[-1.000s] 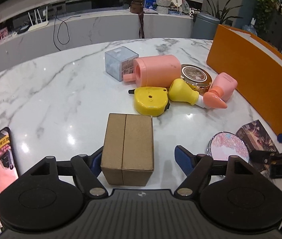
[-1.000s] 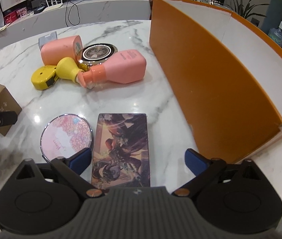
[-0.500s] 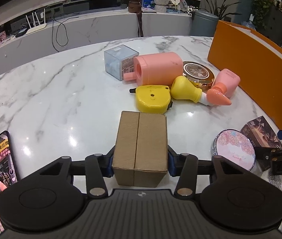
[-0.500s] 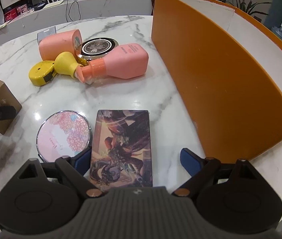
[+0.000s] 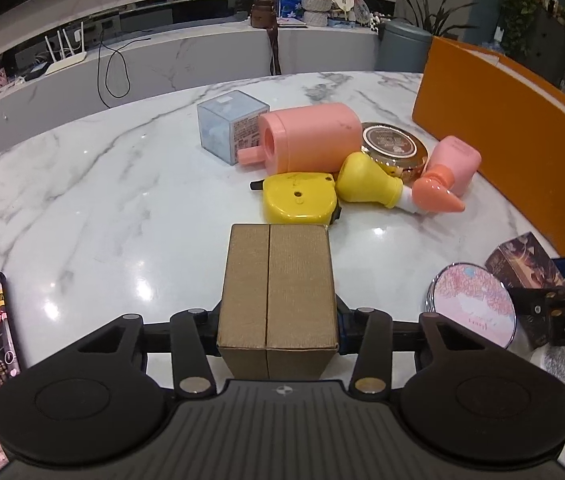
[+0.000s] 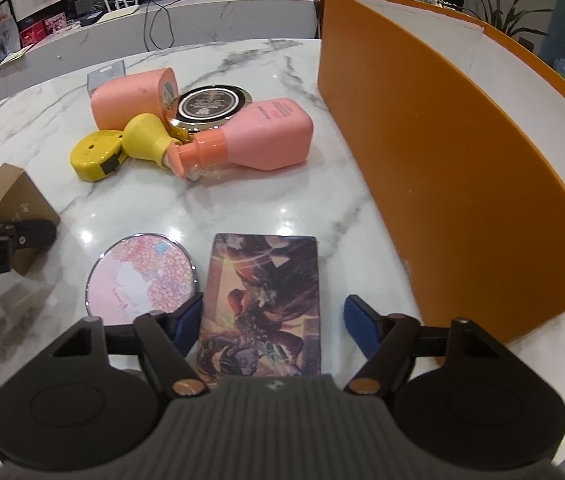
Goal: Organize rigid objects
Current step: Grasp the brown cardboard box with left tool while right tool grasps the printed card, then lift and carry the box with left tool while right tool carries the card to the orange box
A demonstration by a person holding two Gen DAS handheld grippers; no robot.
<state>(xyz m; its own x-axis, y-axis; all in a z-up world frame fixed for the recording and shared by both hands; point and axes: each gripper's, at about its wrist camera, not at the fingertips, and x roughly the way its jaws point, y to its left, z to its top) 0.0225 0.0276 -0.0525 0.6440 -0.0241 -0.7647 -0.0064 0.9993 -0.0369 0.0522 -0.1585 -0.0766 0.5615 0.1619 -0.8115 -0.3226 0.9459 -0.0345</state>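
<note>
With the left claw point(image 5: 278, 330) pinching the cardboard box point(image 5: 278, 292) squarely, I'd wait until the right claw point(image 6: 268, 322), still spread and closing round the picture box point(image 6: 262, 300), grips both edges before lifting.

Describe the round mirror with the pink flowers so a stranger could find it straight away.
Start at the tall orange box on the marble table. Before its near end lies a dark illustrated box, and the mirror lies flat just left of that, in front of the right gripper. It is the only flat disc with a pink blossom print; the other round thing, a dark gold-rimmed tin, sits farther back among the bottles.
</note>
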